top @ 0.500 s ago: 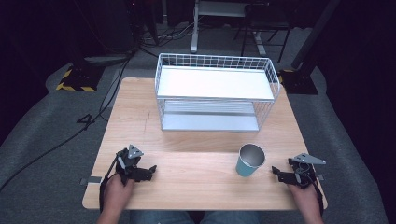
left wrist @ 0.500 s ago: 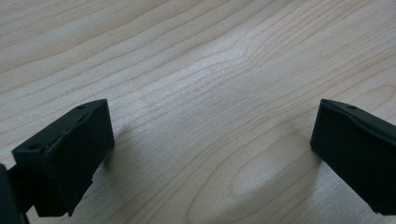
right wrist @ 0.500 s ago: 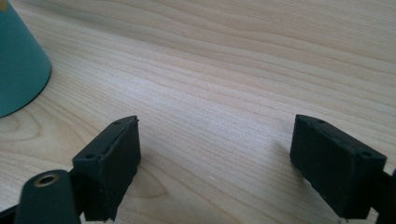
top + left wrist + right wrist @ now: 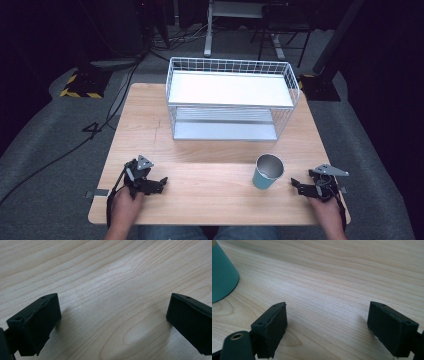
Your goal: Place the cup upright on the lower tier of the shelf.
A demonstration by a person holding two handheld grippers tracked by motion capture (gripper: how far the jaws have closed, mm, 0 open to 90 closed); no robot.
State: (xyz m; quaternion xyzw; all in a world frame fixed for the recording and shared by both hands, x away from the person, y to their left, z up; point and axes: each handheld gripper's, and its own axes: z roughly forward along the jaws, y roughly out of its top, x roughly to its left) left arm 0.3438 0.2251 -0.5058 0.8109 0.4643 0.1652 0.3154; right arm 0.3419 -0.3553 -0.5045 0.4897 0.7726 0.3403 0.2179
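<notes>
Near the front edge of the wooden table [image 4: 210,200], the person's left hand [image 4: 125,199] held the left gripper [image 4: 159,182] close to the front left corner, its jaws spread wide apart with bare wood grain between them in the left gripper view. Toward the front right corner, the right hand [image 4: 326,207] held the right gripper [image 4: 296,185], its jaws also wide apart and clamped on nothing, pointing toward the table's middle. Just beside that gripper, on its inner side, a teal cup [image 4: 267,171] with a metallic inside stood upright on the wood; in the right gripper view its teal wall [image 4: 222,275] rose at the left, apart from the jaws. Farther back, at the middle of the table and reaching to its far edge, stood a white wire two-tier rack [image 4: 231,100], both shelves bare.
</notes>
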